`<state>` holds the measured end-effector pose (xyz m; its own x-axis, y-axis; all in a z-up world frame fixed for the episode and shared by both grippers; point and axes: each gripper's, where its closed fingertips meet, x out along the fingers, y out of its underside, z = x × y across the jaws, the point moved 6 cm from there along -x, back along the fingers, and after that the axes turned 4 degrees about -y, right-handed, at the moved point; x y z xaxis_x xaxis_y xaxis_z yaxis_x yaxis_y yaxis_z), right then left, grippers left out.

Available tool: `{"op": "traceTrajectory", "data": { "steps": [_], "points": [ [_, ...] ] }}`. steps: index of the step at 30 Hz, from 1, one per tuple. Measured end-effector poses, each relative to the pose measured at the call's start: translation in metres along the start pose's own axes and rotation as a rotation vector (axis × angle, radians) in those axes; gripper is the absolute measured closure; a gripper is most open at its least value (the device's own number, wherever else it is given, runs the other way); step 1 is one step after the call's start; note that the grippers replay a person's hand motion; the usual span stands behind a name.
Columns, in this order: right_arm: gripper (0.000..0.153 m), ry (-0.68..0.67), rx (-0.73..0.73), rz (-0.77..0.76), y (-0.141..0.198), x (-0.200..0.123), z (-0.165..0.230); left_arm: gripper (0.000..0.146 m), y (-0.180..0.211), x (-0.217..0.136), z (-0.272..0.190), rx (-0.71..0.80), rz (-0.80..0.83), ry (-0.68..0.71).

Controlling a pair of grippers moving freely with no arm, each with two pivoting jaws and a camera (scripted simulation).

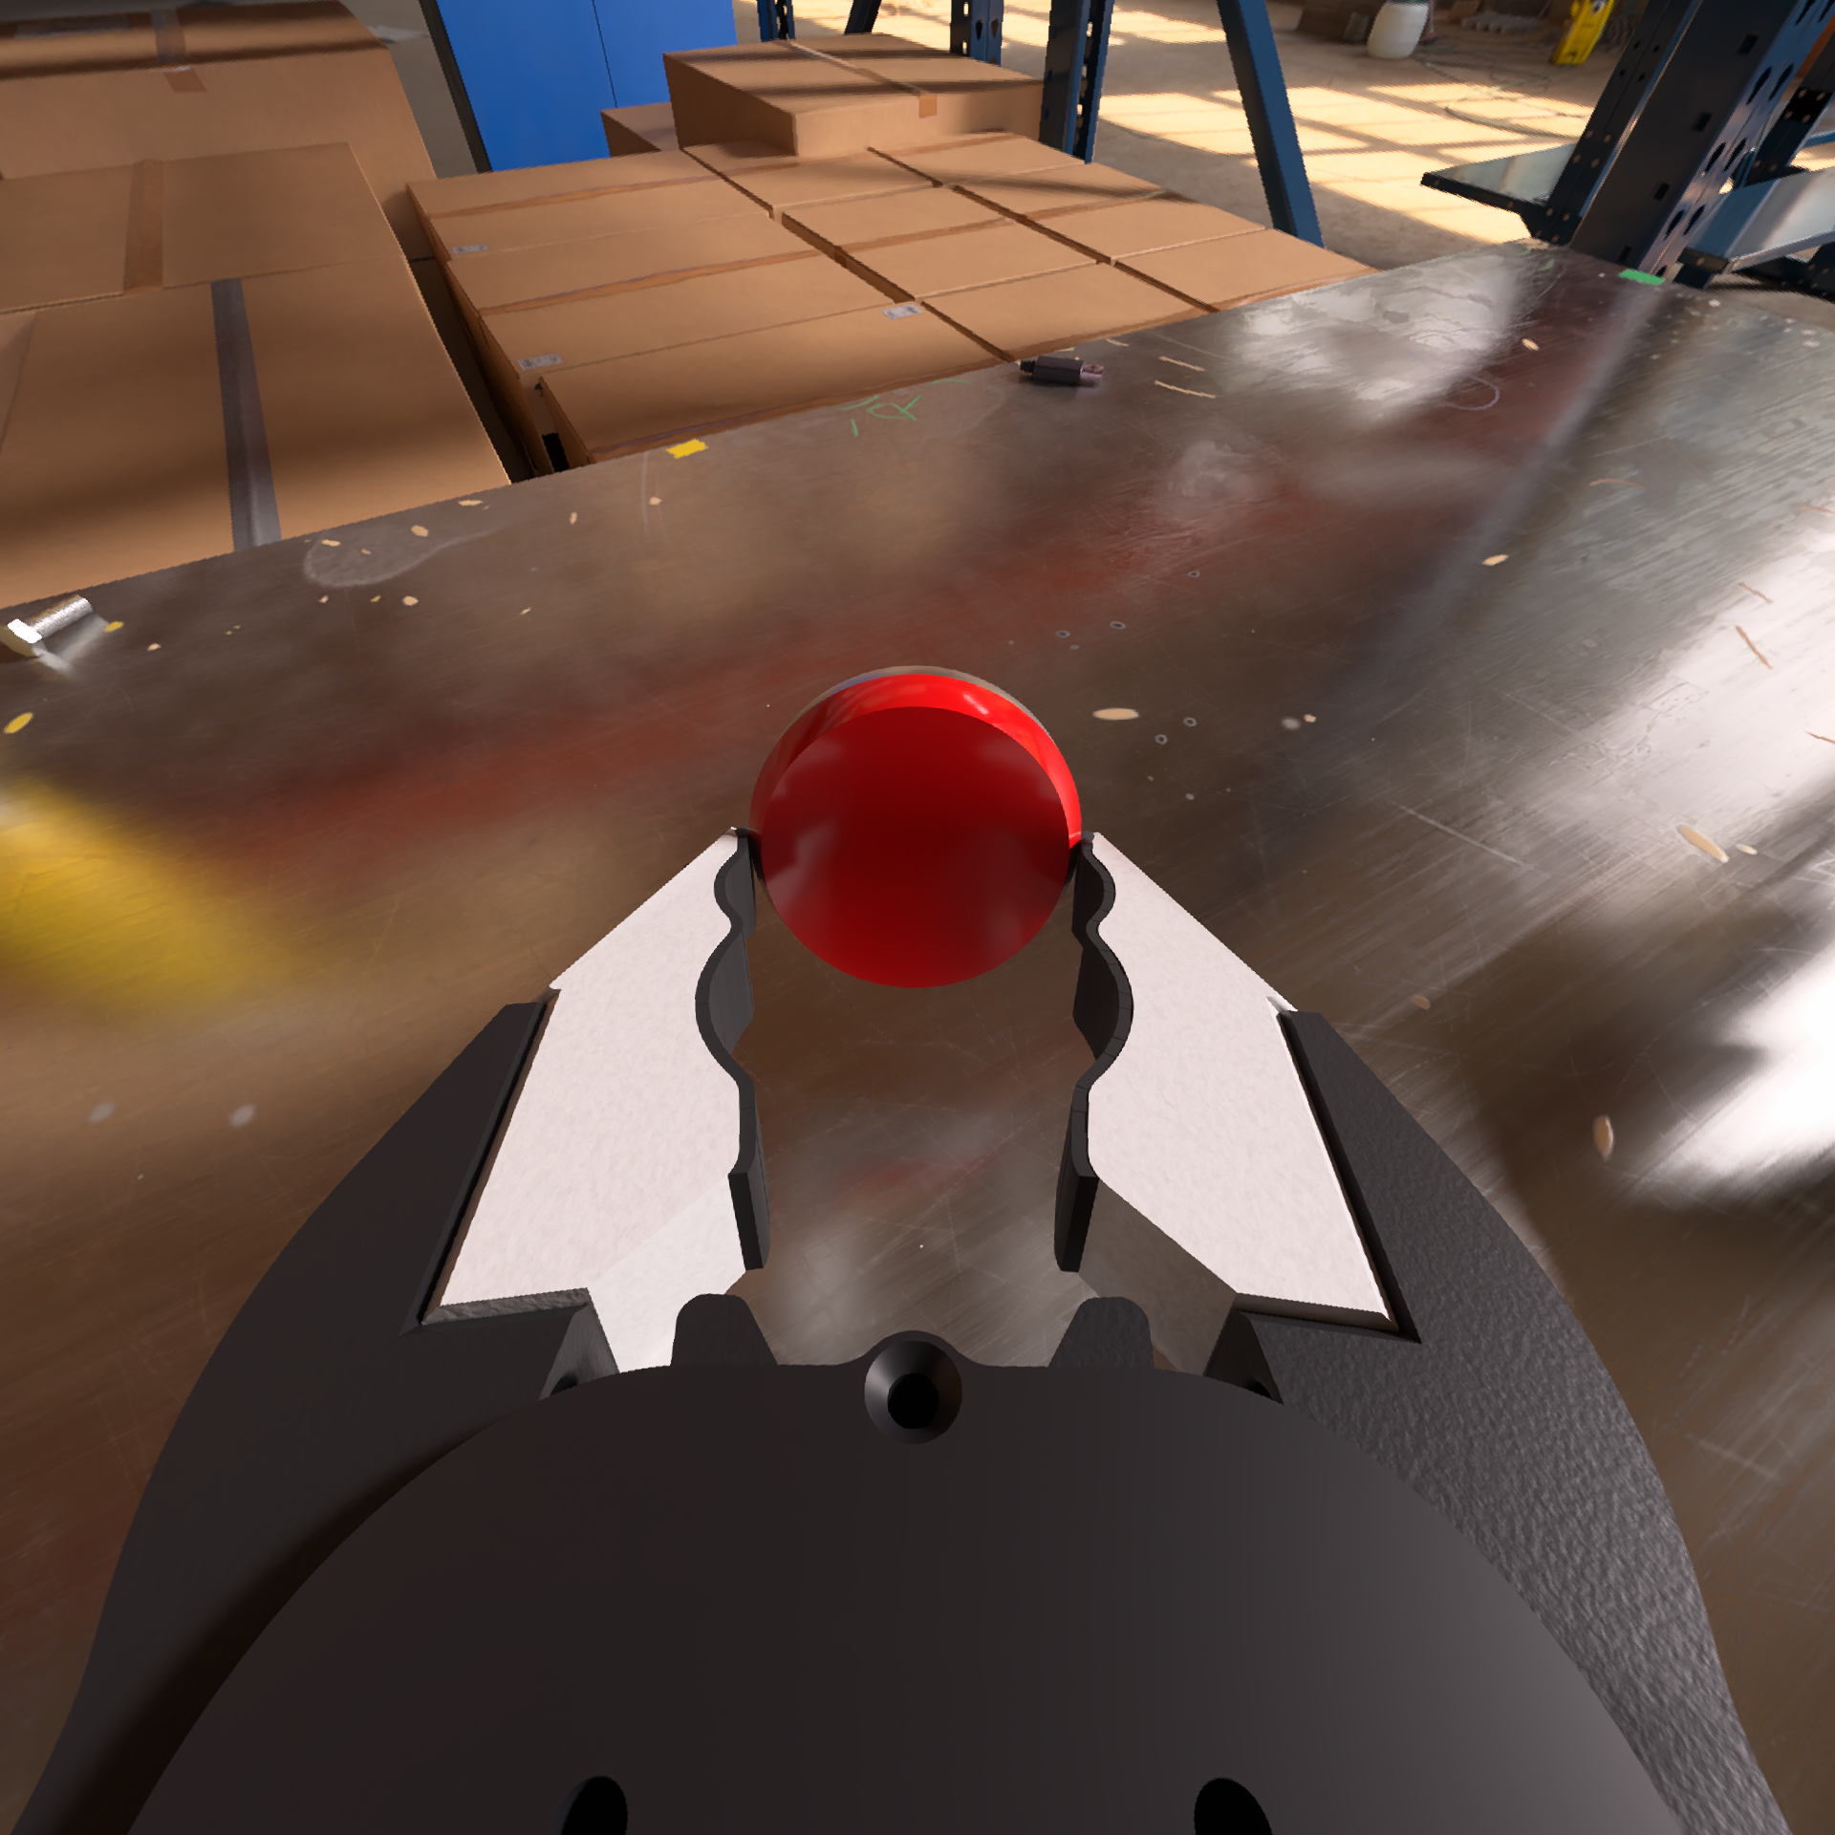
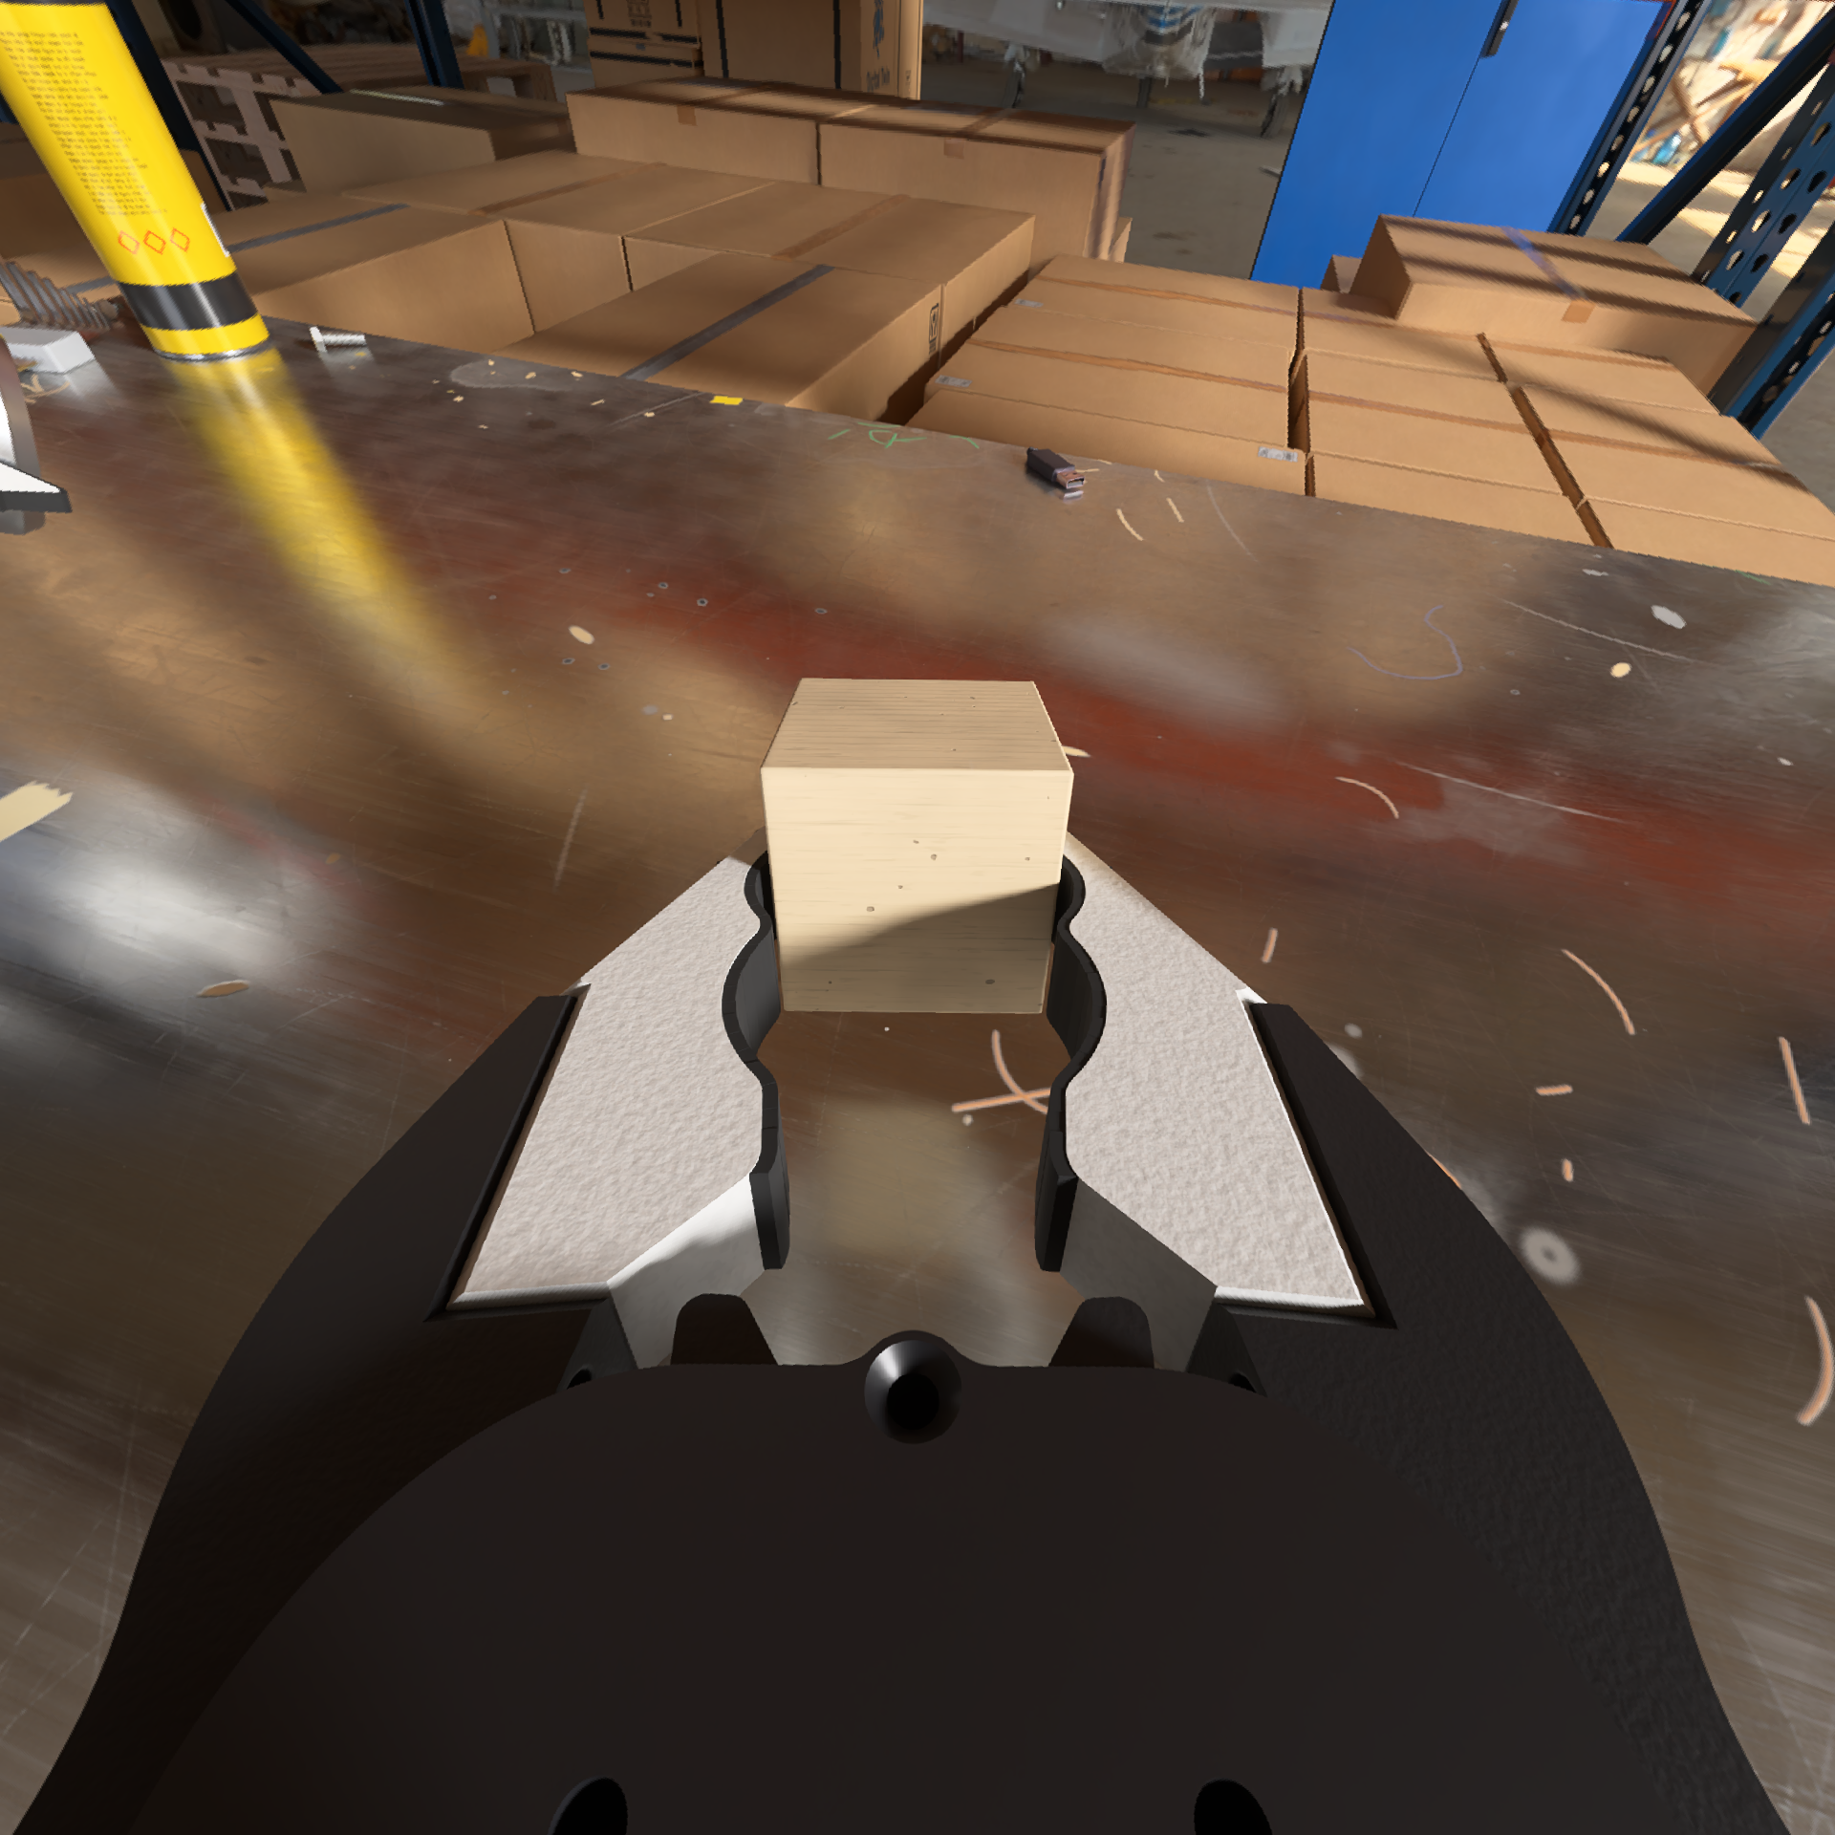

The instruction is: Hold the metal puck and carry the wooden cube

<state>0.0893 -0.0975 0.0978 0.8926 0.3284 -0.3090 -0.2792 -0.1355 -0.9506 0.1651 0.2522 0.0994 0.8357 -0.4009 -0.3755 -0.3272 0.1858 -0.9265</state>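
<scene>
In the left wrist view my left gripper (image 1: 914, 844) is shut on a shiny red metal puck (image 1: 914, 844), held tilted on edge between the fingertips above the metal table (image 1: 1390, 695). In the right wrist view my right gripper (image 2: 914, 874) is shut on a pale wooden cube (image 2: 914, 844), held upright between the fingertips above the same table (image 2: 397, 794). The other gripper's white fingertip (image 2: 25, 487) shows at the far left edge of the right wrist view.
A yellow cylinder (image 2: 129, 199) stands at the table's back left. A dark USB stick (image 2: 1055, 469), also seen in the left wrist view (image 1: 1060, 371), lies near the far edge. A small metal bolt (image 1: 50, 621) lies at the left. Cardboard boxes (image 1: 755, 268) and blue racks stand beyond.
</scene>
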Motion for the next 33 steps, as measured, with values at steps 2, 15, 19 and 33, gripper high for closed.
{"op": "traceTrajectory", "data": {
  "steps": [2,15,19,33],
  "points": [
    [0.100,-0.002,-0.005,0.008,0.000,0.001,0.001,0.081,0.001,0.000,0.001,0.001,0.006,-0.003],
    [0.100,0.122,-0.297,-0.084,-0.045,0.070,0.034,0.081,0.003,-0.004,-0.003,-0.009,0.010,0.017],
    [0.100,0.283,-0.549,-0.074,-0.074,0.118,0.037,0.081,0.005,-0.007,-0.002,-0.017,0.015,0.024],
    [0.100,0.648,-1.187,-0.211,-0.159,0.214,0.032,0.081,0.011,0.000,0.007,-0.046,0.067,0.034]
  ]
}}
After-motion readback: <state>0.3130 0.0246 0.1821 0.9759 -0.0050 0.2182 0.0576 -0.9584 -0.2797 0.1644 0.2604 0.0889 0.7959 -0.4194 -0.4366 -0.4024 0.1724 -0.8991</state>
